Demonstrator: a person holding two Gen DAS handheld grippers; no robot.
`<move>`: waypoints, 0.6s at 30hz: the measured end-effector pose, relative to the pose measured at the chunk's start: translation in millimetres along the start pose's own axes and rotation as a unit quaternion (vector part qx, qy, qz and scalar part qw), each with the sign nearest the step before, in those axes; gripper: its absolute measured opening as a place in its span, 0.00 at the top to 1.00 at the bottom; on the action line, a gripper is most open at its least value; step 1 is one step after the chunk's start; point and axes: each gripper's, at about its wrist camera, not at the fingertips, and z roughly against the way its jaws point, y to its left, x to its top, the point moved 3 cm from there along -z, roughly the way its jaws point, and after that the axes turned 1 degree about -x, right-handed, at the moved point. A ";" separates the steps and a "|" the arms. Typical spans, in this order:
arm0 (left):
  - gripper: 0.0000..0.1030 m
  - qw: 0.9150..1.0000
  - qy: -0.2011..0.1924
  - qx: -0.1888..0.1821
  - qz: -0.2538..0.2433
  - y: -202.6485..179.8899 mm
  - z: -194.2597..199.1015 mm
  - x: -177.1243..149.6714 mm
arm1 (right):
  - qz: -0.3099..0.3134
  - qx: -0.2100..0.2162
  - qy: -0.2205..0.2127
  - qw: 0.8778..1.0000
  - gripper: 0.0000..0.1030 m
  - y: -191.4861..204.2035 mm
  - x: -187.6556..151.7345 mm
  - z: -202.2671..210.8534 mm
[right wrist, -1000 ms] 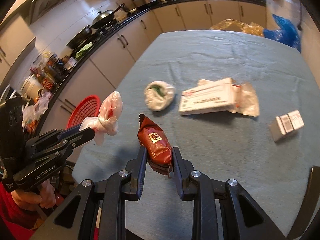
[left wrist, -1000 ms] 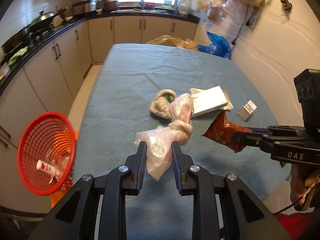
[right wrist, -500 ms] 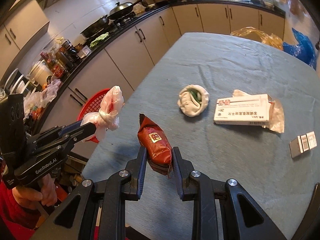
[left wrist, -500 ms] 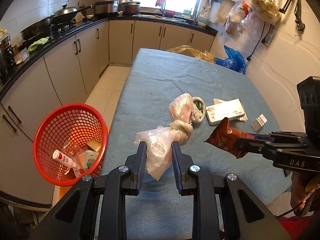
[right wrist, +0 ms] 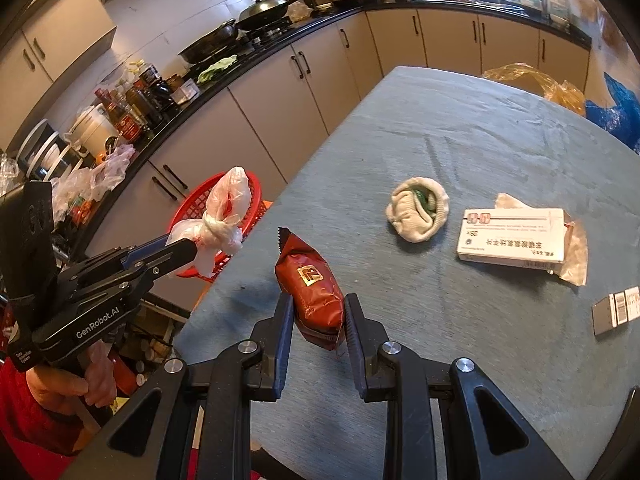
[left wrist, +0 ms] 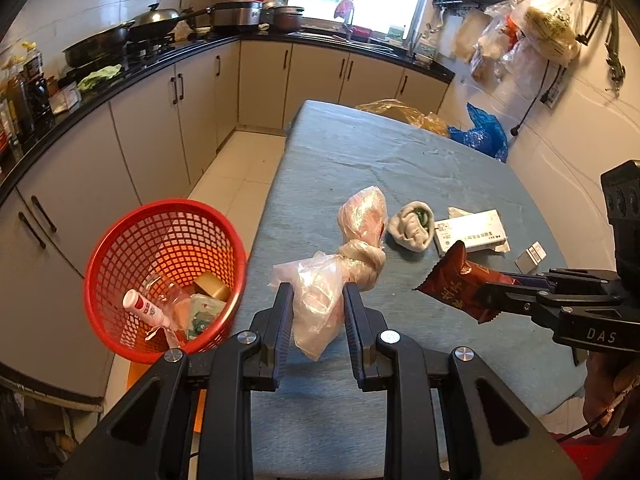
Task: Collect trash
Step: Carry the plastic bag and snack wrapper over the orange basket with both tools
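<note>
My left gripper [left wrist: 318, 300] is shut on a knotted clear plastic bag [left wrist: 348, 256] and holds it above the table's left edge; the bag also shows in the right wrist view [right wrist: 222, 216]. My right gripper [right wrist: 318, 312] is shut on a red snack packet [right wrist: 310, 280], held above the table; the packet also shows in the left wrist view [left wrist: 460, 284]. A red mesh basket [left wrist: 120, 248] with several pieces of trash stands on the floor left of the table. On the table lie a crumpled cream wad [right wrist: 418, 208], a white box [right wrist: 514, 236] and a small grey box [right wrist: 618, 308].
The table [left wrist: 360, 168] has a blue-grey cloth. A yellow bag [left wrist: 400, 110] and a blue bag [left wrist: 482, 134] sit at its far end. Kitchen cabinets and a black counter with pans [left wrist: 132, 36] run along the left and back.
Both grippers have pulled back and to the left with their loads. The red basket has come nearer and more fully into the left wrist view. Both grips are unchanged.
</note>
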 end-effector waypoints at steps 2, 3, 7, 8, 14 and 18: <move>0.77 1.000 -0.002 0.004 0.004 3.5 1.5 -0.4 | 0.004 0.002 0.002 1.000 0.74 3.2 0.3 -1.6; 0.77 1.000 -0.003 0.005 0.007 5.5 2.3 -0.6 | 0.006 0.002 0.003 1.000 0.74 4.5 0.4 -2.2; 0.77 1.000 -0.006 0.008 0.015 11.4 3.4 -1.2 | 0.012 0.004 0.007 1.000 0.74 9.2 1.5 -5.5; 0.77 1.000 -0.006 0.009 0.017 12.5 3.7 -1.4 | 0.014 0.004 0.008 1.000 0.74 10.5 2.0 -6.2; 0.77 0.999 -0.014 0.013 0.029 21.2 6.2 -0.3 | 0.028 0.003 0.009 1.000 0.74 17.4 7.8 -8.8; 0.77 0.999 -0.020 0.016 0.037 30.0 7.9 2.2 | 0.035 0.001 0.010 0.999 0.74 21.2 12.6 -10.6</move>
